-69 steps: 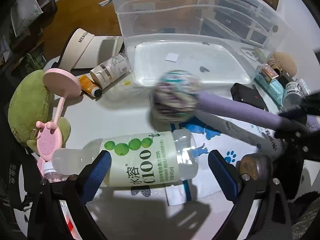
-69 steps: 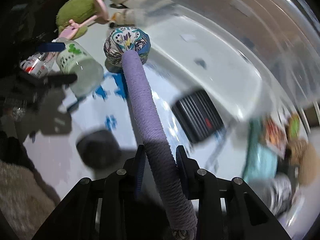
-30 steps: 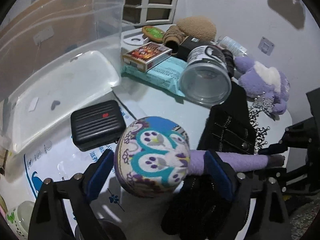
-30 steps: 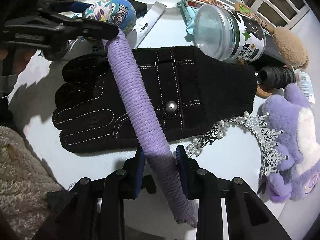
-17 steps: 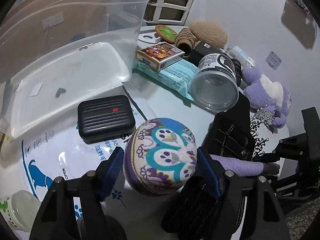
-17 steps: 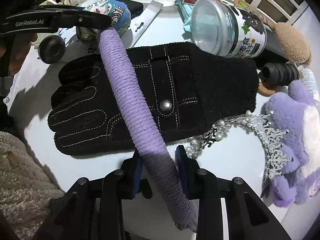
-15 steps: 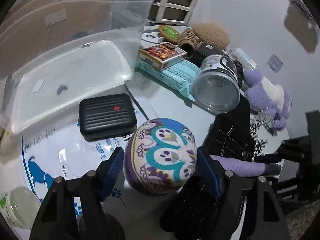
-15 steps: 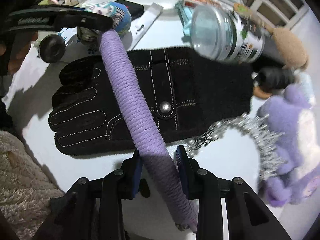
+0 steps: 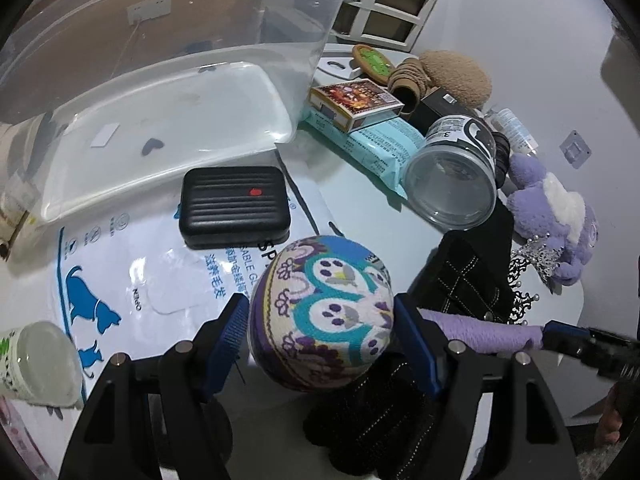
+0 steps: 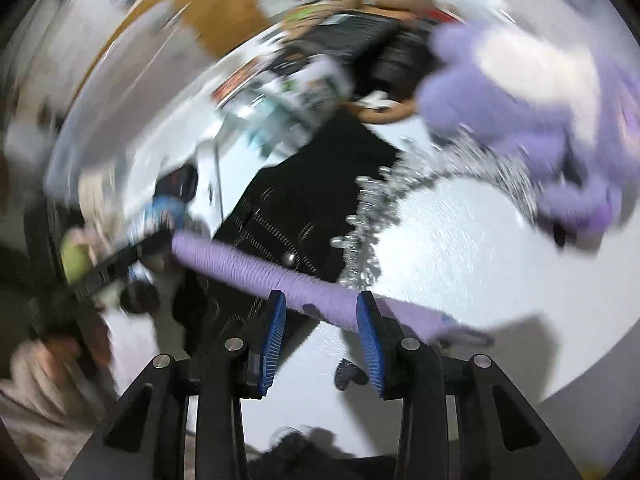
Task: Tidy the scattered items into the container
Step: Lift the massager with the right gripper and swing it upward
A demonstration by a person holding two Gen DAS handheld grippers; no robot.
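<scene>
Since the frame a second ago, the handle [image 10: 256, 270] no longer runs straight up between the right gripper's [image 10: 322, 304] fingers; it now lies crosswise at their tips, and that view is smeared. The left gripper [image 9: 322, 314] has just been closing, and its two blue fingers now press on either side of the mallet's ball head [image 9: 320, 320]. The right fingers stand a little apart and, as far as the blur allows, pinch nothing.

There is one mallet: a round fabric head patterned in teal, white and purple, on a long handle wrapped in lilac cord. It hangs over the near part of the tabletop [image 9: 360, 196], outside the container [image 9: 240, 20], above the black glove [image 9: 468, 280].

Counted in the left wrist view:
- One clear container at the far left edge (only small specks inside).
- One ribbed black case [image 9: 234, 206] on one printed bag [image 9: 120, 264].
- One jar [image 9: 452, 178] on its side.
- One card box [image 9: 354, 102] atop one teal pack [image 9: 380, 140].
- One purple plush [image 9: 552, 216] and one tiara [image 9: 532, 256] by the right edge.
- One bottle [image 9: 36, 364] at the near left corner.
</scene>
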